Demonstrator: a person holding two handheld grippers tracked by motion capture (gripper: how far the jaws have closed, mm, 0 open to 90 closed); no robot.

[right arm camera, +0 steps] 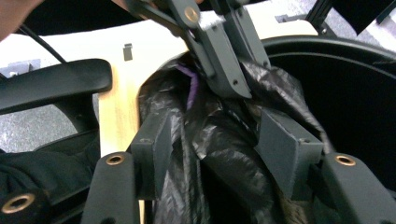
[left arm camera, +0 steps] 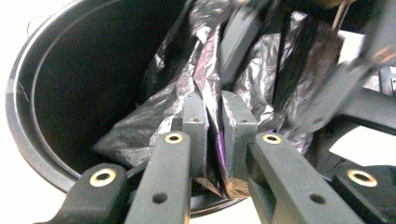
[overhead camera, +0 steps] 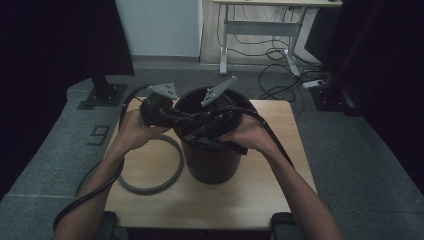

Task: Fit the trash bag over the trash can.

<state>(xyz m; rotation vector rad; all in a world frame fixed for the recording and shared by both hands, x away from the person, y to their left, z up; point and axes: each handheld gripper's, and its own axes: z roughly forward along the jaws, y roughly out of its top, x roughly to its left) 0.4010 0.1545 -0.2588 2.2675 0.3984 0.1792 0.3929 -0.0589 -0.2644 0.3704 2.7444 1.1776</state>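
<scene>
I had both claws at the mouth of the black bucket (overhead camera: 210, 160) on the wooden table (overhead camera: 250, 195), a grey ring (overhead camera: 172, 172) lying beside it. My left gripper (left arm camera: 215, 119) pinched a fold of the black plastic bag (left arm camera: 187, 93), its pads pressed on the film at the bucket's rim. My right gripper (right arm camera: 219, 140) stood spread, the bag bunched between its pads (right arm camera: 287, 149), the bucket's hollow just beyond.

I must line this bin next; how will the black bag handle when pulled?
Probably floppy and light: the black bag crumples in thin folds between the left gripper pads. Its glossy film may slip. It likely drapes over the bin rim rather than holding shape.
</scene>
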